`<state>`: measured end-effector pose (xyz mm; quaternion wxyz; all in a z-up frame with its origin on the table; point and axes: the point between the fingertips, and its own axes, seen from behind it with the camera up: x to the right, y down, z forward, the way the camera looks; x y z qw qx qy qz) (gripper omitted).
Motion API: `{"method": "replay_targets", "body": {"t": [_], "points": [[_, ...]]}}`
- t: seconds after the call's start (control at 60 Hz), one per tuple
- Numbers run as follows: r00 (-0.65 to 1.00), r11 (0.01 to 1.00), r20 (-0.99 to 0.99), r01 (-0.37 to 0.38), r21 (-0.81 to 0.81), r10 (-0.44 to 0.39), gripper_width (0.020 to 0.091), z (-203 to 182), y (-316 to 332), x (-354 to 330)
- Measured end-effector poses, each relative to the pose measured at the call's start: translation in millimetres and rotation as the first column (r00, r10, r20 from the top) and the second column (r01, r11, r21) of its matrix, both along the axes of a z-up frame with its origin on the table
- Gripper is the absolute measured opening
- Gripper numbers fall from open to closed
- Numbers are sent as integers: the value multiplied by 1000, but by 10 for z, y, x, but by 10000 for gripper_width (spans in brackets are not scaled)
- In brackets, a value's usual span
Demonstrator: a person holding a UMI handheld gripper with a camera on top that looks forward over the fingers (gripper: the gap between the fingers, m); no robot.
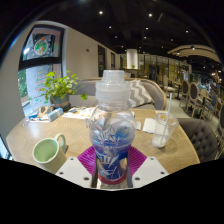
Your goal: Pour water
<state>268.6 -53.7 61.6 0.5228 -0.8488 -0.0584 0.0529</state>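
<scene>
- Your tongs [112,168] are clamped on the water bottle [112,125]. Both purple pads [93,159] press on its sides, low down near its bottom.
- The bottle stands straight up between the fingers, with its white cap at the top. It looks lifted a little off the bench [30,132].
- The green cup [48,151] sits on the bench, ahead of your tongs and off to the left. It is close by, and its open mouth faces up.
- A clear glass [163,127] stands ahead and to the right, a bit farther off.
- To pour, you will likely need to carry the bottle over one of these and tip its top down toward it. I cannot tell if the cap is loose.
- The bench is round and made of light wood. A leafy plant [58,87] stands far ahead on the left.
- The room looks like a cafe with sofas and ceiling lights.
</scene>
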Motion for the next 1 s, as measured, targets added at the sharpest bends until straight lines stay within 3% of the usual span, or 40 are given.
{"method": "replay_targets", "body": {"t": [0.183, 0.217, 0.283, 0.45, 0.667, 0.833, 1.0], "points": [[1000, 1000, -29, 10, -26, -11, 549, -10, -41, 15], [999, 999, -31, 13, -53, -15, 623, -17, -43, 13], [999, 995, -29, 14, -98, -16, 870, 9, -117, 0], [994, 988, 68, 93, -123, -85, 853, 378, -565, 125], [980, 963, 105, 188, -191, -171, 853, 1036, -1612, -57], [974, 952, 106, 219, -215, -201, 851, 1347, -2240, -287], [977, 957, 107, 204, -208, -185, 854, 1482, -2493, -472]]}}
